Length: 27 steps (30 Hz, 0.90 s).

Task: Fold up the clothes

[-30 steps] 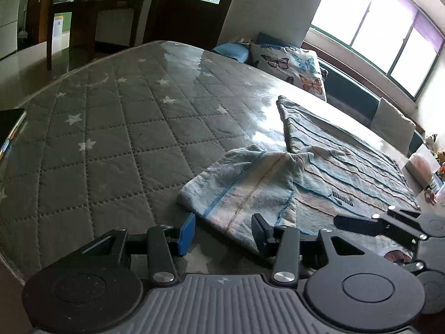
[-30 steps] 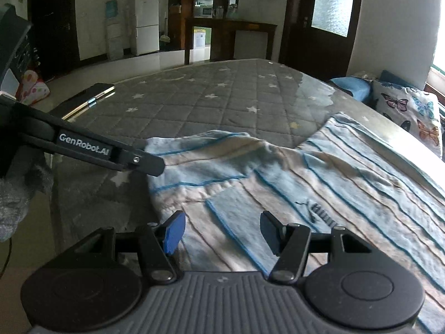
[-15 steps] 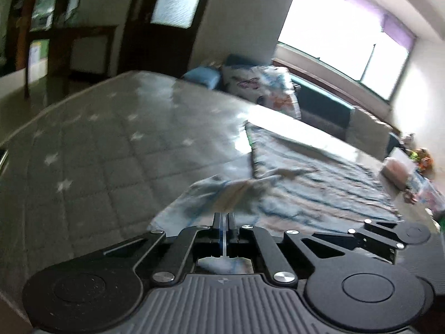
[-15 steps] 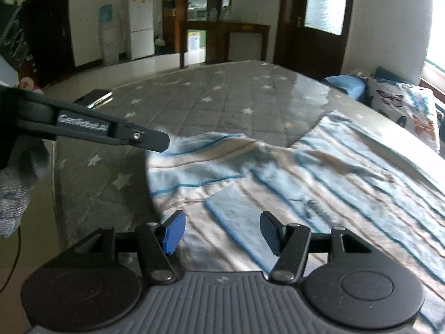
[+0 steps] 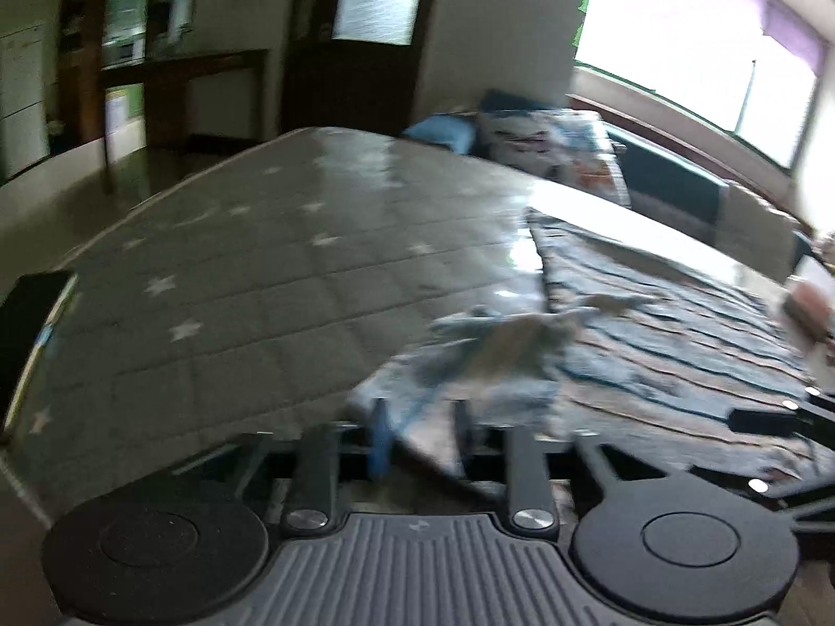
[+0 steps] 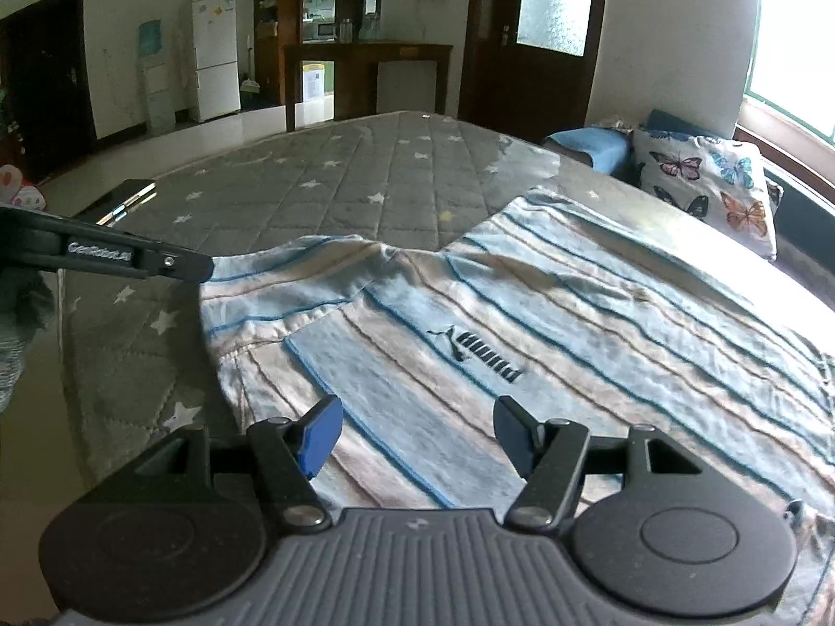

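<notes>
the left gripper [image 5: 420,433] sits low over the near left corner of a striped t-shirt [image 6: 522,323], and the left wrist view is smeared by motion. its jaws have just been opening; they stand a narrow way apart, with the sleeve [image 5: 485,360] edge lying between and just ahead of them. whether the pads press on the cloth cannot be told through the blur, though there seems to be a gap on either side. ahead of and to the right of that gripper the shirt spreads out flat on a grey quilted mattress [image 5: 250,271] with white stars.

the right gripper [image 6: 417,435] hovers over the lower middle of the shirt with its jaws wide and nothing between them; they too have just been opening a little. its blue-tipped fingers [image 6: 318,433] are above the cloth, not closed on it. just ahead of it is a light blue panel of the shirt with a darker blue edge, and beyond that a dark printed logo [image 6: 477,354]. the sleeve lies ahead and to its left, with the left gripper's black finger reaching in over the sleeve's far corner.

further ahead and to the right of the right gripper, past the mattress edge, is a butterfly-print pillow [image 6: 704,182] with a blue cushion [image 6: 589,148] beside it. far ahead to the left stands a white fridge [image 6: 214,52], and a dark flat device [image 6: 122,201] lies at the mattress's left edge.
</notes>
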{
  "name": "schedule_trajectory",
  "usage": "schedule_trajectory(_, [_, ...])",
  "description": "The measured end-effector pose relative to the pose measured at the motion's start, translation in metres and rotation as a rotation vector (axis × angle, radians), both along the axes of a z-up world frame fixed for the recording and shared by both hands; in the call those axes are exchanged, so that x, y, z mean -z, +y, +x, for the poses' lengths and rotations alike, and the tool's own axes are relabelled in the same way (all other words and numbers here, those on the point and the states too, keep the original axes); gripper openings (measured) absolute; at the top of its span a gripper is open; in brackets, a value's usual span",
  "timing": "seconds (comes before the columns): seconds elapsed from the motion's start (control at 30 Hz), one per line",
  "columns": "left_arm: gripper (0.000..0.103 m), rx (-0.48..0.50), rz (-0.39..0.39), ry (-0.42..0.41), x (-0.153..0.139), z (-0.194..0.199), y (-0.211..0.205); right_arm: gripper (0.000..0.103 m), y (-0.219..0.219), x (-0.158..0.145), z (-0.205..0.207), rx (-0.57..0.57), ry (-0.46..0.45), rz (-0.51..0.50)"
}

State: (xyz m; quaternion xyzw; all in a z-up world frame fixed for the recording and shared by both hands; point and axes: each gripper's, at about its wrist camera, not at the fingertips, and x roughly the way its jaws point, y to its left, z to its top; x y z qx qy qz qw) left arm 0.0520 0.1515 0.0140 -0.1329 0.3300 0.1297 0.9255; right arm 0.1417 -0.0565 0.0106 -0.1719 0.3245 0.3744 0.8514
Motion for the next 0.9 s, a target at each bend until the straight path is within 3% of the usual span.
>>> schedule_trajectory(0.27, [0.039,-0.024,-0.057,0.03,0.015,0.012,0.015,0.066,0.032,0.008,-0.003,-0.052,0.002,0.002])
schedule_trajectory(0.33, [0.029,-0.022,-0.053,0.024,0.016,0.011,0.016,0.066,0.043,0.01,-0.002,-0.065,0.002,0.002])
schedule_trajectory(0.37, [0.017,-0.02,-0.063,0.021,0.016,0.011,0.018,0.066,0.046,0.011,-0.002,-0.07,0.005,0.002])
schedule_trajectory(0.4, [0.013,-0.018,-0.079,0.018,0.016,0.01,0.02,0.066,0.05,0.012,-0.001,-0.074,0.008,0.002])
schedule_trajectory(0.5, [0.006,-0.011,-0.108,0.002,0.014,0.008,0.023,0.066,0.062,0.016,-0.002,-0.086,0.003,-0.011])
schedule_trajectory(0.67, [0.005,0.024,-0.121,-0.06,-0.003,0.003,0.019,0.066,0.069,0.022,-0.007,-0.094,0.002,-0.028])
schedule_trajectory(0.9, [0.005,0.17,-0.108,-0.15,-0.033,0.001,-0.013,0.066,0.046,0.011,-0.004,-0.055,0.007,-0.002])
